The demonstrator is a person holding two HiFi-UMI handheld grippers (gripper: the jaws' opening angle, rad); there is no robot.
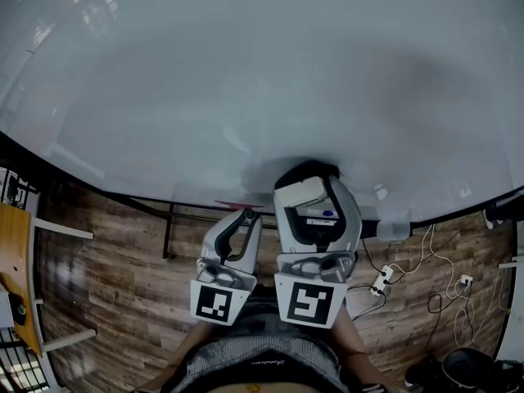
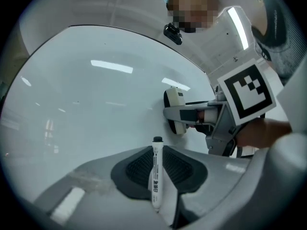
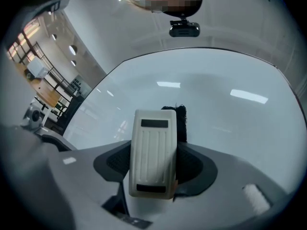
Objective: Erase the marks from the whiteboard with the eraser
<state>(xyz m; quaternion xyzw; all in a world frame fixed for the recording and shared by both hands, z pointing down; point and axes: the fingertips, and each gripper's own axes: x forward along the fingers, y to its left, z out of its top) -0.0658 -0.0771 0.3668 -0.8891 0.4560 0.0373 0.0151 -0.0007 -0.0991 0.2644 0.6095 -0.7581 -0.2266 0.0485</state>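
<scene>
White plastic eraser [image 3: 151,150], clamped in the right tongs [image 3: 156,166] and seemingly touching the whiteboard [image 3: 216,114] near its lower edge, could twist off flat and wipe unevenly, while the marker [image 2: 156,176] pinched in the left tongs [image 2: 159,169], pointing at the whiteboard, might add fresh streaks.

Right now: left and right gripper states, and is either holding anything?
Left gripper: shut on a marker.
Right gripper: shut on the eraser.

Eraser [image 3: 152,152] felt mostly behind casing
</scene>
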